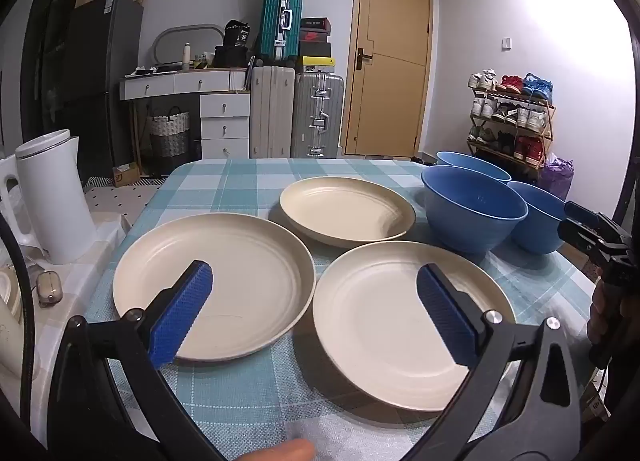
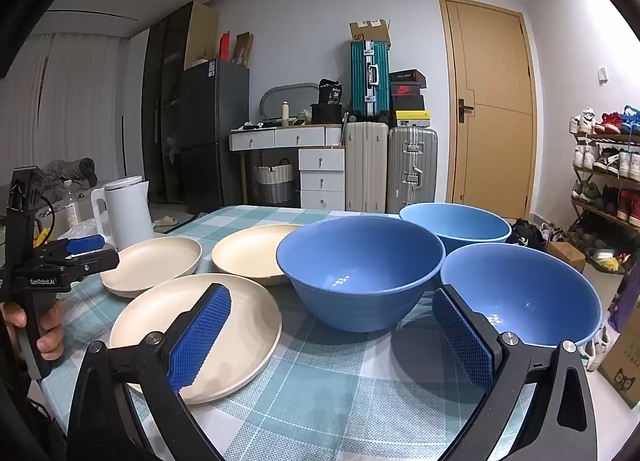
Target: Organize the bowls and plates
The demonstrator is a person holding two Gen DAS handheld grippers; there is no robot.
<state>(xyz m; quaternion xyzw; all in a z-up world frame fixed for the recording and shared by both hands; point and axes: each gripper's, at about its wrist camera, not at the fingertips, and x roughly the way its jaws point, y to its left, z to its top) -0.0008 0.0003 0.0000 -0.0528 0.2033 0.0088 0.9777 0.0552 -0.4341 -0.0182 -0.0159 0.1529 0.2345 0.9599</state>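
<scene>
— Stock on the checked table [image 1: 240, 401], largest first?

— Three cream plates [image 1: 212, 285] at my left's 12 o'clock; three blue bowls [image 2: 360, 273] at my right's 12 to 2.

— Grippers?

— My left gripper [image 1: 316, 309] and right gripper [image 2: 332, 325] both gaped wide, holding nothing.

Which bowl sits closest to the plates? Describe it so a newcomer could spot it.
On the checked table, cream plates lie left and three blue bowls cluster right. The one you want is the middle bowl, beside the far plate. It is a darker blue than the other two bowls.
</scene>
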